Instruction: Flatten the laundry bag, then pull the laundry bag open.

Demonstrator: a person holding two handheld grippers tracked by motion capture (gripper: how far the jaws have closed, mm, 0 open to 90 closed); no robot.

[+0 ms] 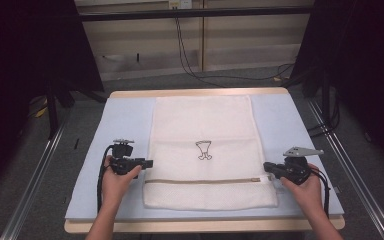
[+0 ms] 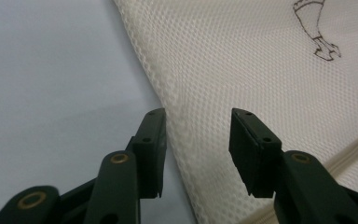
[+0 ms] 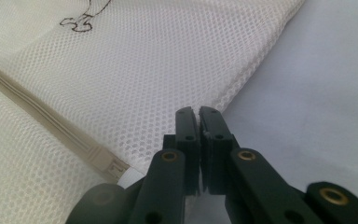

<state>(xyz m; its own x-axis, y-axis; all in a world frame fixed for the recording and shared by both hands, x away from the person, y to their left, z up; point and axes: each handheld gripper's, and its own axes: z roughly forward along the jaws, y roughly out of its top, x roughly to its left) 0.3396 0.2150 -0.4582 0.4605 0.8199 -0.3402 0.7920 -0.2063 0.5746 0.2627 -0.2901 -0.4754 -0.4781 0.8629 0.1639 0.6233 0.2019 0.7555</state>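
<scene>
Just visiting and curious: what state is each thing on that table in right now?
Mesh bag: lying flat, spread out.
Zipper: closed, its pull at the right end.
Left tool: open, over the bag's left edge.
Right tool: shut at the bag's right edge; grip unclear.

A mesh bag (image 1: 205,150) lies flat at the middle of the tabletop (image 1: 125,117), its zipper (image 1: 202,181) running across near the front edge. The left gripper (image 1: 147,163) sits at the bag's left edge, the right gripper (image 1: 267,167) at its right edge.
</scene>
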